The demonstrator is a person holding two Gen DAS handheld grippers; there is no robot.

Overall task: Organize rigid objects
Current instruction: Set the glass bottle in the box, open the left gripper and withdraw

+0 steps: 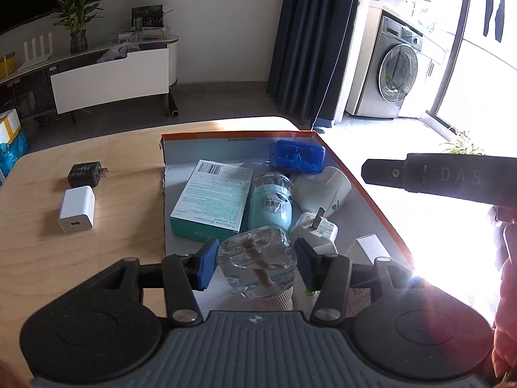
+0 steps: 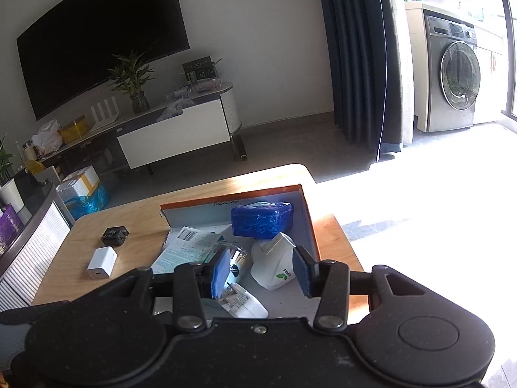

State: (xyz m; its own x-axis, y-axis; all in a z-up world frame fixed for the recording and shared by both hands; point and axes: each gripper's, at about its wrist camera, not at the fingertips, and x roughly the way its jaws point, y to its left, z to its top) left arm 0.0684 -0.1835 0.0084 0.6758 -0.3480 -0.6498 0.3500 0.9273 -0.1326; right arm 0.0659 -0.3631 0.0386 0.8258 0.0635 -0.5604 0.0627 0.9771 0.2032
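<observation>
**Orange-edged box half filled, two chargers out on the desk**

An open box (image 1: 381,207) with an orange rim sits on a wooden desk (image 1: 113,258). Inside it, counted: one teal bandage carton (image 1: 213,200) at 9 o'clock, one pale blue bottle (image 1: 271,203) lying at the centre, one blue case (image 1: 297,156) at 12 o'clock, one white cup (image 1: 323,190) tipped on its side at 2 o'clock, and one white plug (image 1: 318,229) just below the cup.

The left claw (image 1: 257,263) hangs over the box's near end, its blue pads (image 1: 206,265) set wide either side of a clear bottle (image 1: 257,258); whether they touch it cannot be told. The right claw (image 2: 263,271) hovers over the box, spread wide and holding nothing.

Outside the box, at its 9 o'clock, two chargers lie on the desk: one black (image 1: 85,174), one white (image 1: 77,210), just beside each other.

Behind: a dark TV (image 2: 103,55), one potted plant (image 2: 132,80), a navy curtain (image 2: 355,58) and a washer (image 2: 455,80).
</observation>
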